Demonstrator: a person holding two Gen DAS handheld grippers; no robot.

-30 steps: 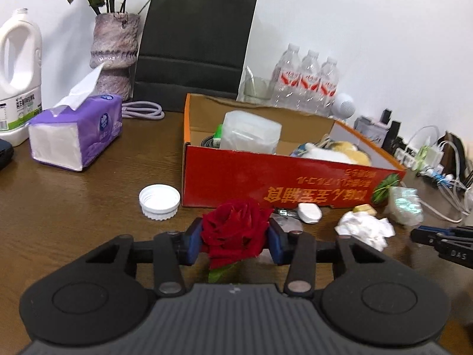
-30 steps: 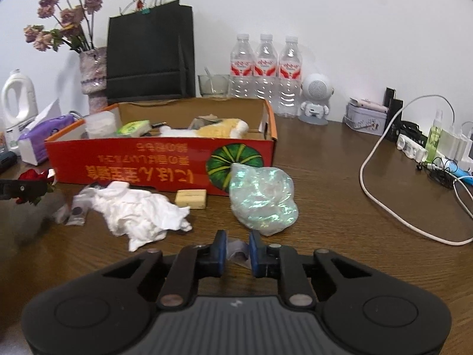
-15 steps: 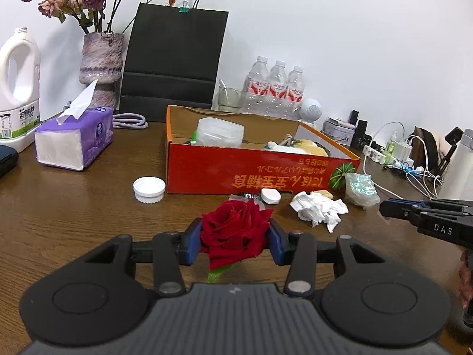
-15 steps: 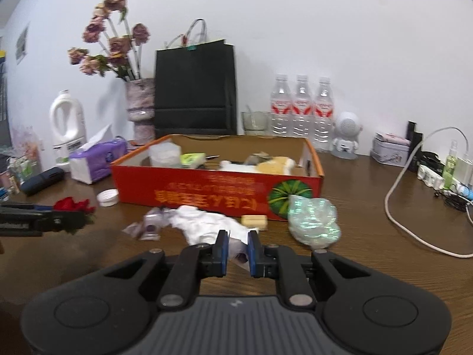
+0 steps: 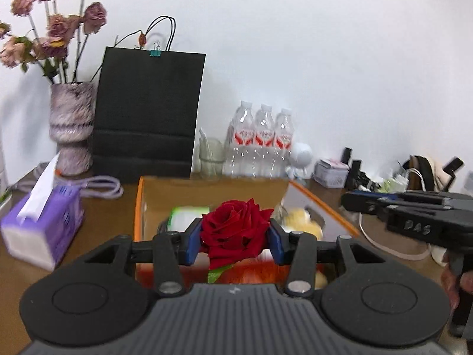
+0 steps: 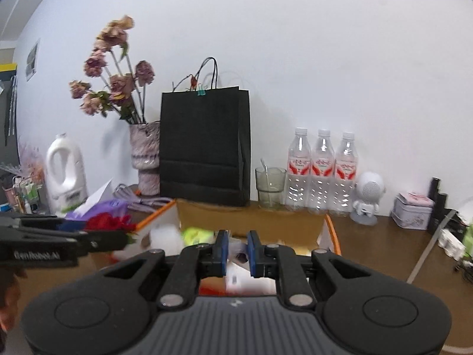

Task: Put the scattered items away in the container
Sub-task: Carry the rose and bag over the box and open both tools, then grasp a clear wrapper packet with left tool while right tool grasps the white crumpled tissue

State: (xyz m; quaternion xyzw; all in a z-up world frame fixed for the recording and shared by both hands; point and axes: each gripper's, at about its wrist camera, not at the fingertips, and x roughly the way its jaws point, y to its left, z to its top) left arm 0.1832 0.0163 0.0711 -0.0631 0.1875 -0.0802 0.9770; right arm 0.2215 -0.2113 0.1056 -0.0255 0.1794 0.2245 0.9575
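Black right tongs point(image 5: 348, 201) lettered "DAS", left tongs point(image 6: 124, 233) "GenRobot.AI"

Red rose point(image 5: 236, 230), full-blown, at frame centre, upright with a green leaf below, raised before the open orange cardboard box point(image 5: 322, 204). The box, at lower centre, holds a green-and-white packet point(image 5: 189, 216) and a yellow item point(image 5: 301, 222), both blurred.

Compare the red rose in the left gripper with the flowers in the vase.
The red rose is vivid red and full; the vase flowers are faded pink and drooping. The rose is clamped in the left gripper; the others stand on long stems in the vase. Both look like roses.
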